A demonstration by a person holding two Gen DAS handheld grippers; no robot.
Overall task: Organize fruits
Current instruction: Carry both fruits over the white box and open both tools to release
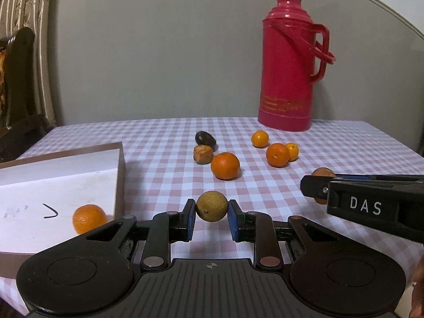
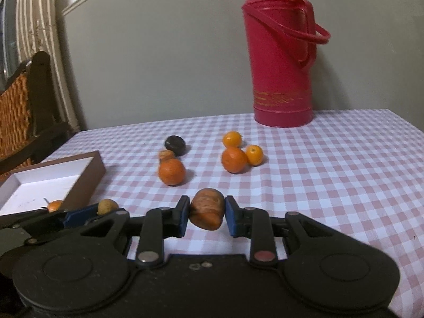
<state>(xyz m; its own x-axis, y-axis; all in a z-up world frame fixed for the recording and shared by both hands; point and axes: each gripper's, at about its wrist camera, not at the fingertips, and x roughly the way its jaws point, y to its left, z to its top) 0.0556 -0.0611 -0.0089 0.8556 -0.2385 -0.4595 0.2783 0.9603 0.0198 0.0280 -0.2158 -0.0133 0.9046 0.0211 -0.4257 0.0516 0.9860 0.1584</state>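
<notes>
Left gripper (image 1: 212, 218): fingers clamped on a yellow-green round fruit (image 1: 212, 210), carried just above the surface, close beside the box's right wall. Right gripper (image 2: 207, 216): fingers clamped on a brownish-orange oblong fruit (image 2: 207, 210), also lifted, further right of the box. The box (image 1: 120, 175), brown outside and white inside, sat open at the left edge of the checked surface (image 1: 357, 148). One orange fruit (image 1: 88, 218) lay inside the box near its right wall; nothing else showed in there. Right of the box and further back, six pieces remained loose: a large orange (image 1: 225, 165), a tan lump (image 1: 202, 153), a dark fruit (image 1: 205, 138), three small oranges (image 1: 277, 154). Red thermos (image 1: 287, 66) stood well behind them, not part of the job. Judged early: one boxed, two in transit, six left.
</notes>
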